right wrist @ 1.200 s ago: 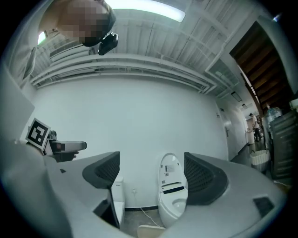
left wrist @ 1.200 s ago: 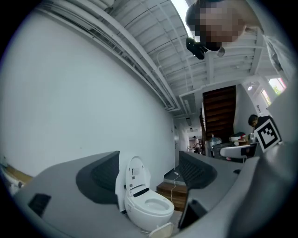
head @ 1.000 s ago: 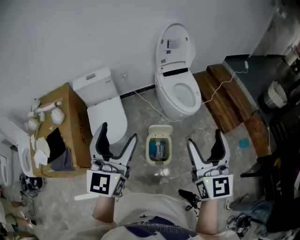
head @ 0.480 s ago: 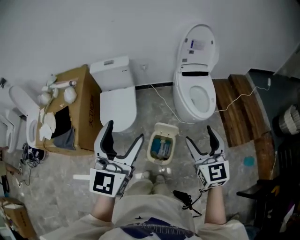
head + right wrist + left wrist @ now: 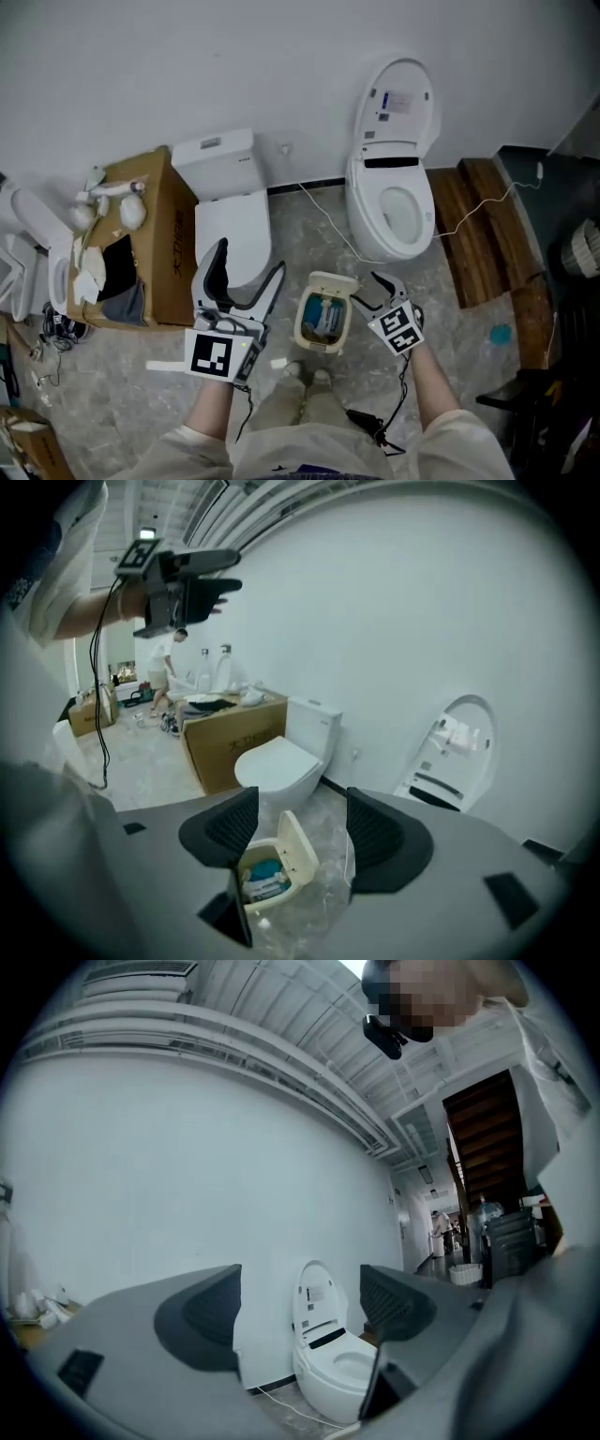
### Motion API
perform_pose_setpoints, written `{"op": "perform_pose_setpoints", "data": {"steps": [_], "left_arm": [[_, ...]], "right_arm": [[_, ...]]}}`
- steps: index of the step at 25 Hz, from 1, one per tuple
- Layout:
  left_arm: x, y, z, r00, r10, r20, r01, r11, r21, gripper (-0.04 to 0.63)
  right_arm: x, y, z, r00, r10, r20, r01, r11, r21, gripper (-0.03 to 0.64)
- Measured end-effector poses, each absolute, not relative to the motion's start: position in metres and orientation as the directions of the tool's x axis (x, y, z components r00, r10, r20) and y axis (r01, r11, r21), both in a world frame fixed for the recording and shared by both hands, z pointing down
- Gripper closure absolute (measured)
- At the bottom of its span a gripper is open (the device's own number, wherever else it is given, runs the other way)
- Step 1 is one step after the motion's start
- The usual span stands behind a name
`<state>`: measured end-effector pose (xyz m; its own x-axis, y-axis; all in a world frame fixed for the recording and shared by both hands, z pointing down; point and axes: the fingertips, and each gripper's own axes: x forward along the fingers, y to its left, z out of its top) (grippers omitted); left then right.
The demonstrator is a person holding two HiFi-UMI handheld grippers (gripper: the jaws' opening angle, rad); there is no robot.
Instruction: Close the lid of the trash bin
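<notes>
The left gripper (image 5: pixel 248 272) is held level ahead of the person's left forearm and points at the wall (image 5: pixel 187 66). Its fingers (image 5: pixel 202 1312) stand wide apart with nothing between them; only the open toilet (image 5: pixel 328 1363) shows far beyond. The right gripper (image 5: pixel 367 291) sits lower and tilts down toward the bin (image 5: pixel 322 319), just beside its right rim. Its fingers (image 5: pixel 380 841) are partly apart and closing. The raised lid (image 5: pixel 295 850) shows in the gap between them, and the pads are not pressing on it.

The bin stands on the floor (image 5: pixel 122 375) just ahead of the person's feet (image 5: pixel 305 375), with its lid up and blue rubbish inside. The floor is grey mottled stone and the wall is plain white. A closed toilet (image 5: pixel 232 230) stands against the wall beside a cardboard box (image 5: pixel 155 253). The open toilet is to the right, with wooden planks (image 5: pixel 478 230) beyond it. A white cable (image 5: pixel 319 217) trails across the floor between the toilets.
</notes>
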<state>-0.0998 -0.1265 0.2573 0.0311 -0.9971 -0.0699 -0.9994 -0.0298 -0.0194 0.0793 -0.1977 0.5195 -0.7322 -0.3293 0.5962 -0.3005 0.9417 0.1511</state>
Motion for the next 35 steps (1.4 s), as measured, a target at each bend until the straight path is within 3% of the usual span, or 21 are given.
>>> {"op": "perform_pose_setpoints", "data": {"steps": [4, 12, 21, 35], "left_arm": [[-0.101, -0.157, 0.283, 0.059, -0.998, -0.012, -0.998, -0.059, -0.026, 0.218], [-0.118, -0.2, 0.308, 0.025, -0.999, -0.037, -1.0, -0.025, -0.002, 0.218], [-0.135, -0.202, 0.331, -0.01, -1.0, -0.013, -1.0, 0.01, -0.008, 0.218], [-0.126, -0.203, 0.356, 0.021, -1.0, -0.004, -1.0, -0.021, 0.018, 0.218]], "right_arm": [[0.059, -0.217, 0.607, -0.657, -0.248, 0.712, -0.222, 0.966, 0.132, 0.29], [0.034, -0.231, 0.734, -0.457, -0.069, 0.887, -0.025, 0.998, 0.064, 0.295], [0.026, -0.229, 0.782, -0.375, 0.005, 0.927, 0.005, 1.0, -0.004, 0.318], [0.042, -0.144, 0.795, -0.45, 0.11, 0.886, -0.042, 0.989, -0.143, 0.357]]}}
